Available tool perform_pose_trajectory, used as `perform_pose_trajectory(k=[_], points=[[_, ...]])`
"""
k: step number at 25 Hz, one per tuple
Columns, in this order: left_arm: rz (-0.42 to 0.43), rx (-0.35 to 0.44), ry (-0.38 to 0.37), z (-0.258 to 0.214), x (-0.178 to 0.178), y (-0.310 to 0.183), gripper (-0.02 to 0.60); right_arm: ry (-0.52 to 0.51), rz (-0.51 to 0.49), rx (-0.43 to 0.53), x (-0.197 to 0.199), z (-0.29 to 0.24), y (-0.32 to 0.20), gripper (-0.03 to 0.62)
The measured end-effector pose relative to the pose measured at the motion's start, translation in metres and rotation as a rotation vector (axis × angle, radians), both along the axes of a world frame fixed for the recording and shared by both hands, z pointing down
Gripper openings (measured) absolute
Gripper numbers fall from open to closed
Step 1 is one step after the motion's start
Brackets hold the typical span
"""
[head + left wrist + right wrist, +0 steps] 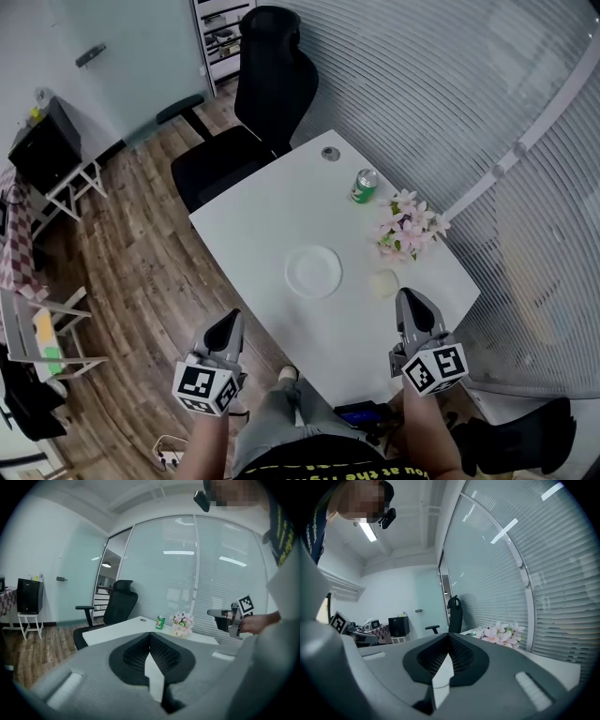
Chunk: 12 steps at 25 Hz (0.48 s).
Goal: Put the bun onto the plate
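Note:
In the head view a pale round bun [383, 283] lies on the white table [272, 216], just right of an empty white plate [313, 272]. My right gripper [409, 296] hovers over the table's near right part, its tip just short of the bun, jaws shut on nothing. My left gripper [232, 319] hangs beyond the table's near left edge, over the floor, jaws together and empty. In their own views the left gripper [150, 634] and right gripper [449, 637] show their jaws meeting at the tip. Bun and plate are hidden in both gripper views.
A green can [364, 186] and a bunch of pink flowers [409, 228] stand at the table's right side, behind the bun. A black office chair [262, 94] sits at the far end. A blinds-covered glass wall [487, 112] curves along the right.

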<state>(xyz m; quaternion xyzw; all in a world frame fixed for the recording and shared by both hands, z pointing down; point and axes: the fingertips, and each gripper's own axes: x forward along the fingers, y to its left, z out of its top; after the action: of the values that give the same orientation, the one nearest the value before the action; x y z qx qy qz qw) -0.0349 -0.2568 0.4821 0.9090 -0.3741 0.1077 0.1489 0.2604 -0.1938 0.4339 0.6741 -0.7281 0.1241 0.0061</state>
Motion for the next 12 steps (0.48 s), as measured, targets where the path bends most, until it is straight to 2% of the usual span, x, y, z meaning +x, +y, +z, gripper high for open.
perform_pose_trajectory(k=[7,12], points=[[-0.026,-0.032,-0.015,0.014,-0.013,-0.008,0.003,0.019,0.021,-0.054,0.011,0.030,-0.014,0.018],[-0.030,-0.049,-0.022,0.024,-0.017,-0.009,0.003,0.072,0.015,-0.140,0.019,0.072,-0.028,0.025]])
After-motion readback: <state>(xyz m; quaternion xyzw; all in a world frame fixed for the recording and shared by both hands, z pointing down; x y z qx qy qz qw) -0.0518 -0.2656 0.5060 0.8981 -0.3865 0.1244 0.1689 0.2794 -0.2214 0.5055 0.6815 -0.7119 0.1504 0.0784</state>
